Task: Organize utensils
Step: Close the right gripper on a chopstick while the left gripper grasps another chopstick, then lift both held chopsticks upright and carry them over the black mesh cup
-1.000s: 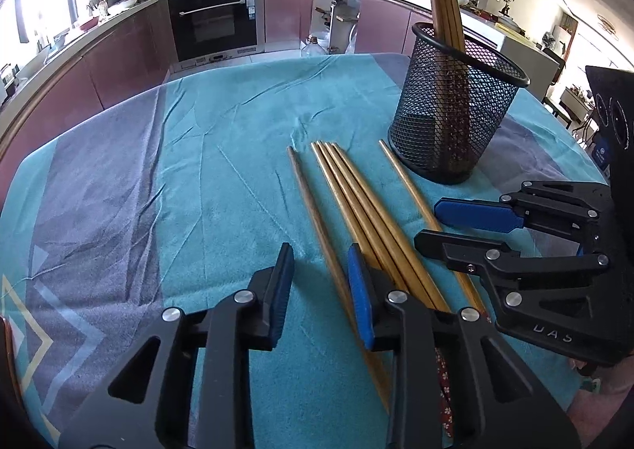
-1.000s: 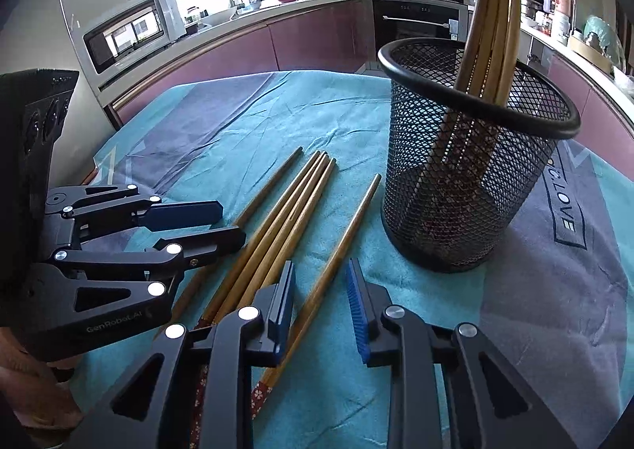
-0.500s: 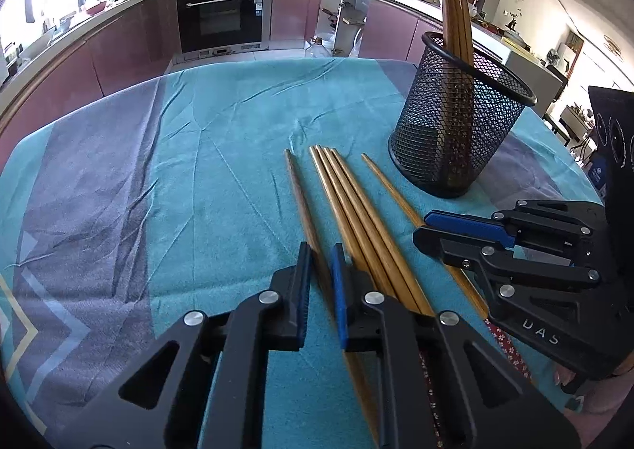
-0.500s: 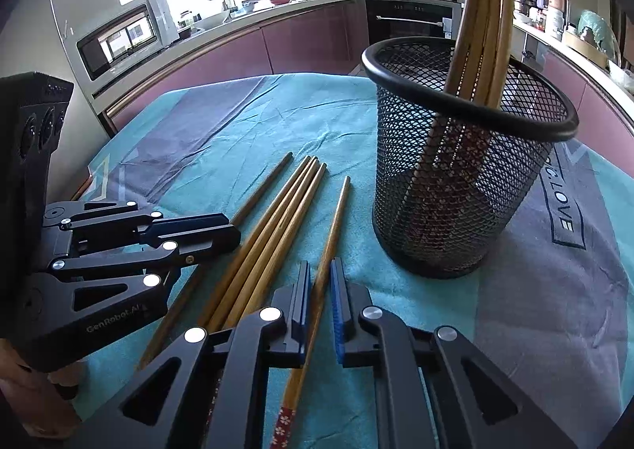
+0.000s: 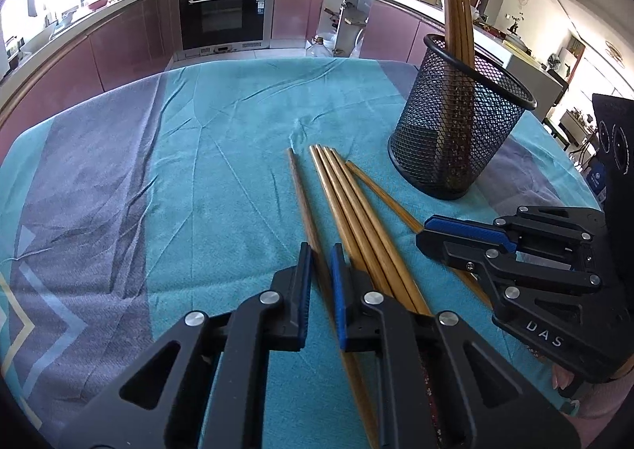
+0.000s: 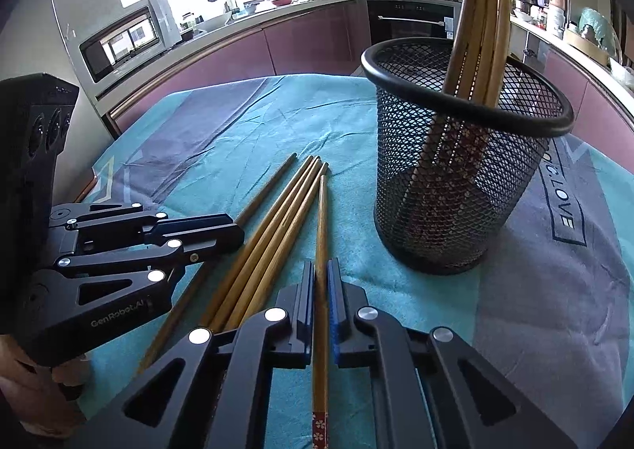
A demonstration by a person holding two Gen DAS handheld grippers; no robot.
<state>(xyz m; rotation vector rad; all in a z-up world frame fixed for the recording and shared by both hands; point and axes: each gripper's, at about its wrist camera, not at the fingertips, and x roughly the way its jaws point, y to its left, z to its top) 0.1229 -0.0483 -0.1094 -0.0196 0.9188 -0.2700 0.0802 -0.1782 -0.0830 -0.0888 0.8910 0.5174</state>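
Note:
Several wooden chopsticks lie on the teal tablecloth [image 5: 222, 187]. My left gripper [image 5: 320, 251] is shut on the leftmost single chopstick [image 5: 302, 199], seen also in the right wrist view [image 6: 265, 195]. My right gripper [image 6: 321, 268] is shut on the rightmost chopstick [image 6: 321, 219], which shows in the left wrist view [image 5: 380, 195]. A bundle of three chopsticks [image 5: 348, 203] lies between them, also in the right wrist view [image 6: 277, 223]. A black mesh holder [image 6: 459, 171] stands upright to the right with several chopsticks [image 6: 479, 13] leaning in it.
The mesh holder [image 5: 455, 132] stands close beyond the right gripper [image 5: 475, 239]. The left gripper [image 6: 190, 235] lies low at the left of the right wrist view. Kitchen counters and an oven [image 5: 222, 9] are behind the table's far edge.
Both grippers have closed from open onto a chopstick each. The right gripper's chopstick has swung to point straight ahead, its tip now beside the bundle.

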